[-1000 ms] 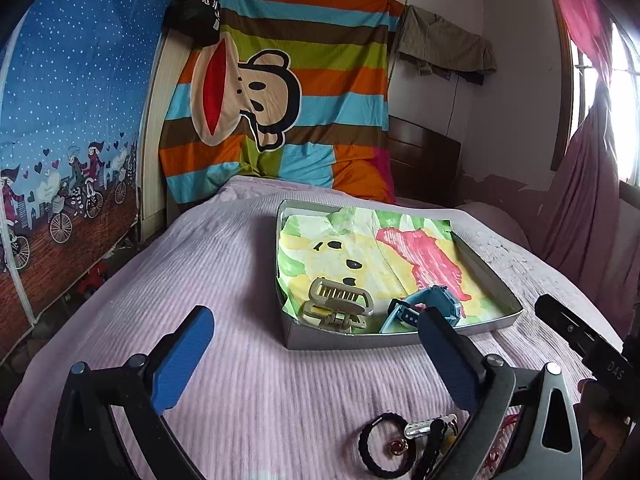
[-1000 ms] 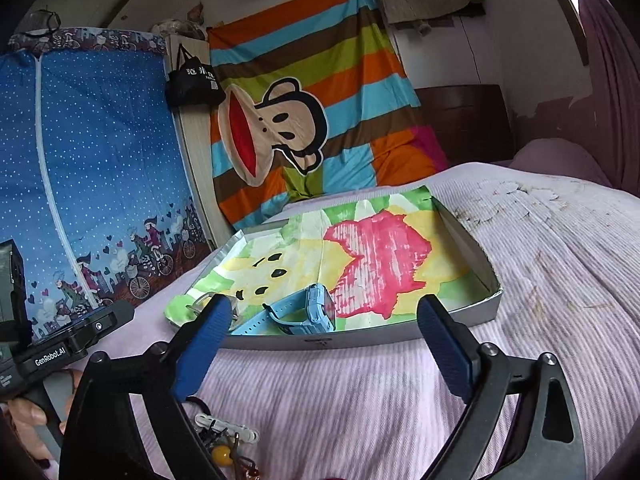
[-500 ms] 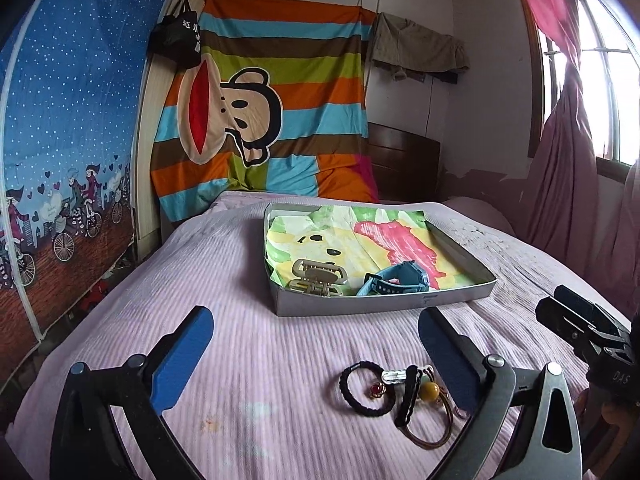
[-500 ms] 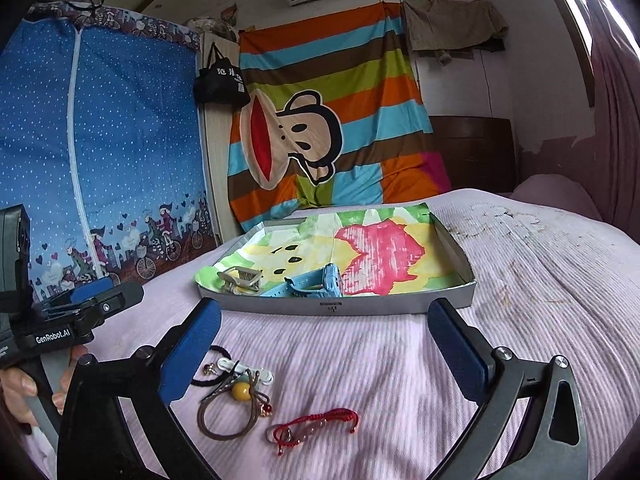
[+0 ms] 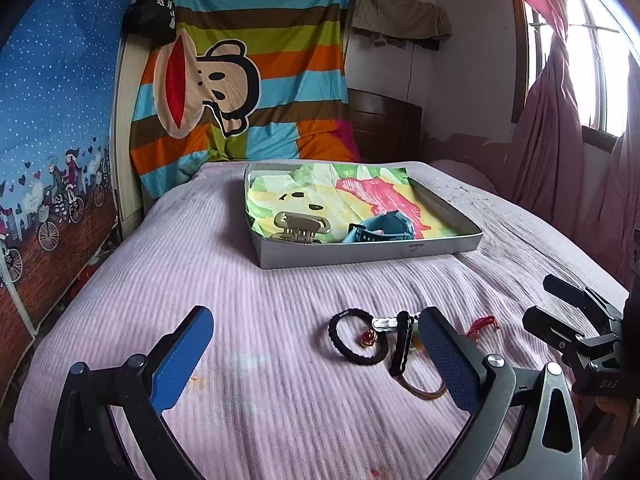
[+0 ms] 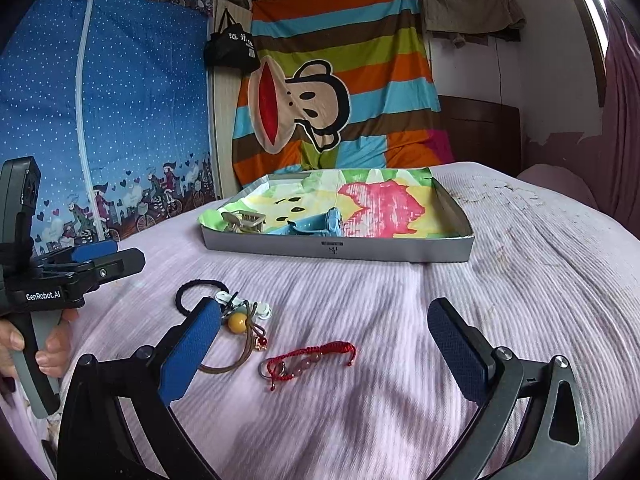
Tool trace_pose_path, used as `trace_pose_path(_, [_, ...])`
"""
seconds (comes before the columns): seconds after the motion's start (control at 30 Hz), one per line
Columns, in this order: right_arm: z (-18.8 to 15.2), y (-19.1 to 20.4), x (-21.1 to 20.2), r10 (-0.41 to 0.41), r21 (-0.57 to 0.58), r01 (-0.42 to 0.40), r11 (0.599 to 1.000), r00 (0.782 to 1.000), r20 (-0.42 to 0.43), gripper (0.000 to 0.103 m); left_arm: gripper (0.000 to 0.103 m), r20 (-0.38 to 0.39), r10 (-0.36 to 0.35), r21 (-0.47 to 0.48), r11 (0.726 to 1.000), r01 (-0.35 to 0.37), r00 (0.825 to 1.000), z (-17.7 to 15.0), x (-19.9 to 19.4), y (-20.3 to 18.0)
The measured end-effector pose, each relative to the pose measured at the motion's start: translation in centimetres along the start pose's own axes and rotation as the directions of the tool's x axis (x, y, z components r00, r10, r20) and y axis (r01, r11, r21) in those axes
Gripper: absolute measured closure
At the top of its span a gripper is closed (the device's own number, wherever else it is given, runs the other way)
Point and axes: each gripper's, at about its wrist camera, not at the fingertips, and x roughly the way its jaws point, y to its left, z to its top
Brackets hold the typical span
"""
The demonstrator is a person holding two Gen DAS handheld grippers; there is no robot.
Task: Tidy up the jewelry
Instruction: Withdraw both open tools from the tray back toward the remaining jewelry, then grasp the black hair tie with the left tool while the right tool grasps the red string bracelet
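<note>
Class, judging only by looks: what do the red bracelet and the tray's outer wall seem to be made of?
Red bracelet: braided cord, matte and limp, strung with glossy pinkish beads, perhaps stone or glass. Tray: flat grey wall with crisp folded corners, probably cardboard, possibly thin metal.

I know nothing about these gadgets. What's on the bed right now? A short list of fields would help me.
surface: pink bedspread
tray: holds beige hair claw and blue watch
loose on the bedspread: black hair tie, red cord bracelet, brown hair tie with yellow bead
left gripper: open, empty
right gripper: open, empty, red cord bracelet lying between its fingers
</note>
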Motion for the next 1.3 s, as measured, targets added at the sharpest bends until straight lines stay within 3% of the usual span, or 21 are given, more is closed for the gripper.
trace_pose_path(0.2, [-0.8,0.2,0.7,-0.001,-0.015,0.000,1.000,0.998,-0.059,0.002,0.000,-0.040,-0.036,0.004,0.999,0.036,0.999,-0.7,0.4,0.1])
trace_pose_path(0.53, [-1.8,0.6,2.2,0.024,-0.020,-0.027,0.999,0.988,-0.150,0.003,0.030,-0.133,-0.119,0.019,0.992,0.122,0.984,-1.5,2.1,-0.4])
trace_pose_path(0.77, [-2.2,0.9,3.4,0.056,-0.023,-0.062,0.998,0.977,-0.205,0.027,0.051,-0.194,-0.142,-0.011,0.990,0.143,0.971,-1.8,3.5,0.0])
trace_pose_path(0.97, [-2.4,1.0,4.7,0.079,-0.019,-0.087,0.996,0.962,-0.261,0.041,0.061,-0.244,-0.161,-0.042,0.987,0.155,0.956,-1.5,4.9,0.1])
trace_pose_path(1.3, [-2.6,1.4,6.4,0.135,-0.002,-0.142,0.990,0.943,-0.305,0.053,0.086,-0.266,-0.206,-0.161,0.973,0.168,0.942,-1.7,6.4,1.4])
